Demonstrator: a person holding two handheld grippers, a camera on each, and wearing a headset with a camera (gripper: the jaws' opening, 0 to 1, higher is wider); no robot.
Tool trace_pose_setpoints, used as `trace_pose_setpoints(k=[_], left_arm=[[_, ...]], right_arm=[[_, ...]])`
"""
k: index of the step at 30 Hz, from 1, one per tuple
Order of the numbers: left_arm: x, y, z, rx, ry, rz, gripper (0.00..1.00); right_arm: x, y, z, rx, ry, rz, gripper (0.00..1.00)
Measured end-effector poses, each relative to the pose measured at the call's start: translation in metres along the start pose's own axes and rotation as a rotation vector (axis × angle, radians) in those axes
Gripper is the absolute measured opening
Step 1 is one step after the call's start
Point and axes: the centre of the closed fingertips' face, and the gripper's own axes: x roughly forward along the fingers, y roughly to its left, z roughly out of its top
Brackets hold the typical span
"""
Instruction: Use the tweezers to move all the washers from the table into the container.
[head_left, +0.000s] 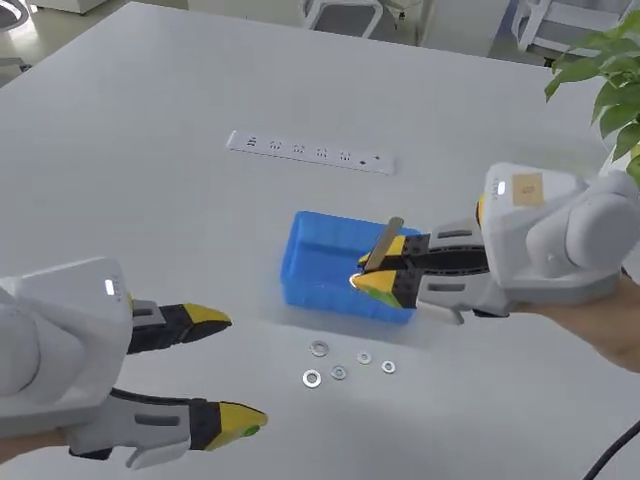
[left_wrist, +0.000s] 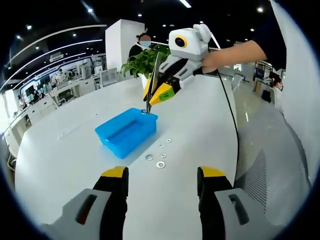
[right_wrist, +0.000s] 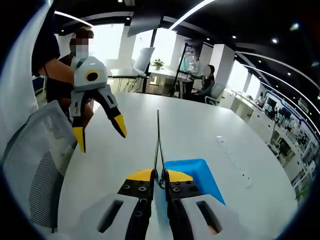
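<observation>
Several small metal washers (head_left: 318, 348) lie on the white table just in front of a blue rectangular container (head_left: 330, 265); they also show in the left gripper view (left_wrist: 160, 164). My right gripper (head_left: 365, 280) is shut on a pair of metal tweezers (head_left: 383, 245) over the container's right end. In the left gripper view the tweezers (left_wrist: 152, 80) point down at the container's (left_wrist: 127, 130) rim, and I cannot tell whether a washer sits in their tip. My left gripper (head_left: 235, 370) is open and holds nothing, at the near left, apart from the washers.
A white power strip (head_left: 310, 152) lies on the table beyond the container. A green plant (head_left: 605, 70) stands at the far right edge. A black cable (head_left: 610, 455) runs off the table's near right corner. Other people sit at desks in the background.
</observation>
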Motion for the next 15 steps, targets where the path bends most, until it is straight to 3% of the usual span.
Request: trace_pose_setpoints(k=[8,15], left_arm=[[0.001,0.007,-0.014,-0.022,0.016,0.023,0.71],[0.002,0.008,-0.023,-0.069,0.018,0.048,0.8]], right_arm=[[0.01,-0.033,-0.002,0.002,-0.002,-0.035,0.09],[0.032,-0.055,-0.023,0.007,0.041,-0.043,0.09]])
